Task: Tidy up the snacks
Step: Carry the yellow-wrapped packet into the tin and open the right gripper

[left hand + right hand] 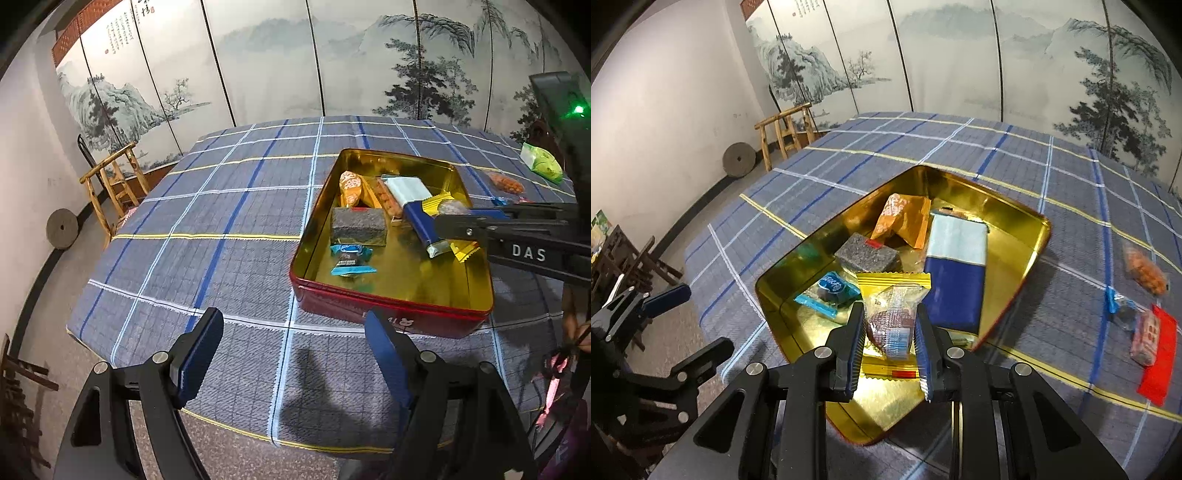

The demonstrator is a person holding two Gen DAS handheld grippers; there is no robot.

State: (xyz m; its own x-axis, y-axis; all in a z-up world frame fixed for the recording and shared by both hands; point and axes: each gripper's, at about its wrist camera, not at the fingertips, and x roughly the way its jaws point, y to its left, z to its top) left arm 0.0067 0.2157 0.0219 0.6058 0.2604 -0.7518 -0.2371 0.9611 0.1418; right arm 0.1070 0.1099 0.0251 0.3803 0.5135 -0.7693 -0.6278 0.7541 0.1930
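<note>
Red packet (1156,360) beside tin (1039,236) shows only rightward

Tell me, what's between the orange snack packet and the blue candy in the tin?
A grey speckled block sits between the orange packet and the blue candy inside the gold tin, clearest in the left wrist view.

The left tongs (291,354) point steeply downward with their blue-padded fingers (201,354) spread well apart and nothing between them. The right tongs (890,328) also tilt steeply downward, their blue-ribbed fingers (855,343) drawn in close on either side of a yellow-edged snack packet (892,314), pressing it from both sides. In the left wrist view the right tongs reach in from the right edge, level with the frame.
</note>
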